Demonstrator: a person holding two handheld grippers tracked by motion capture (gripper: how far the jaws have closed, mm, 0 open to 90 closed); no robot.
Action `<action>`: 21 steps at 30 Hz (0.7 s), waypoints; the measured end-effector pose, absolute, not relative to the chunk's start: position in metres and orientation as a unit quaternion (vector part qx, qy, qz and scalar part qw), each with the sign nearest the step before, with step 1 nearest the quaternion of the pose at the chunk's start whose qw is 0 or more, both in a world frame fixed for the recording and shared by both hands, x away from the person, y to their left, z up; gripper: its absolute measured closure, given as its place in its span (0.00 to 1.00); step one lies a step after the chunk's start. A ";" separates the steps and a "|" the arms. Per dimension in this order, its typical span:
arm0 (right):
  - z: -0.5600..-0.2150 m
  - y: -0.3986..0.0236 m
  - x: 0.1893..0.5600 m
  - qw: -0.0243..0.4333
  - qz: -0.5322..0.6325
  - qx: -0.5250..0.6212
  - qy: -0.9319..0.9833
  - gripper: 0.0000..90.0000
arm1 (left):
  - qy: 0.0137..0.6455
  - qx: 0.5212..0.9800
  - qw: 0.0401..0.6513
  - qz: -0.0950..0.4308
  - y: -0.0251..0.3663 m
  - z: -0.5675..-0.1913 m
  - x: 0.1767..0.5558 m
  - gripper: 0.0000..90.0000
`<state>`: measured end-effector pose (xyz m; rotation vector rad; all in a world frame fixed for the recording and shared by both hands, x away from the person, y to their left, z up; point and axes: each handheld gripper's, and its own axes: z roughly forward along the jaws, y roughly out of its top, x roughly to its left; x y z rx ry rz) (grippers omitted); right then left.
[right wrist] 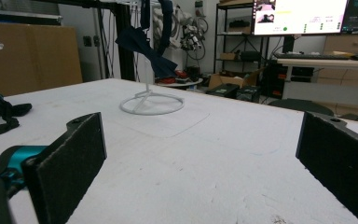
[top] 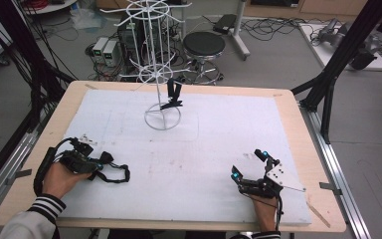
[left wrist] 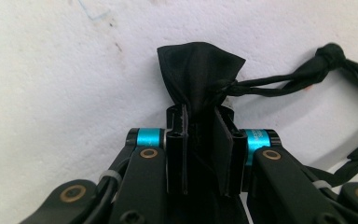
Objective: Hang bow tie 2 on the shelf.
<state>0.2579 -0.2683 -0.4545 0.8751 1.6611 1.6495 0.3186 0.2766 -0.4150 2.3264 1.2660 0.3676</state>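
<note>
The table [top: 288, 107] is a light wooden top with rounded corners, almost wholly covered by a white foam sheet [top: 219, 144]. The sheet bears faint scuffs and a shallow rectangular outline near its middle. A white wire stand [top: 162, 117] sits on the sheet at about 12 o'clock from centre, resting on its ring base. A black bow tie with strap [top: 114, 172] lies on the sheet at about 8 o'clock, its band looping toward centre. A small pale fragment [top: 85, 138] lies at 9 o'clock; its nature cannot be determined.
</note>
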 end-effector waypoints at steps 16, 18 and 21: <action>-0.455 -0.268 0.257 0.317 0.625 0.335 0.630 0.01 | 0.421 0.821 0.344 0.175 0.281 -0.396 0.312 0.85; -0.455 -0.268 0.257 0.319 0.625 0.332 0.630 0.01 | 0.409 0.816 0.365 0.185 0.282 -0.394 0.311 0.85; -0.455 -0.268 0.258 0.322 0.624 0.330 0.630 0.01 | 0.391 0.812 0.387 0.194 0.283 -0.393 0.312 0.85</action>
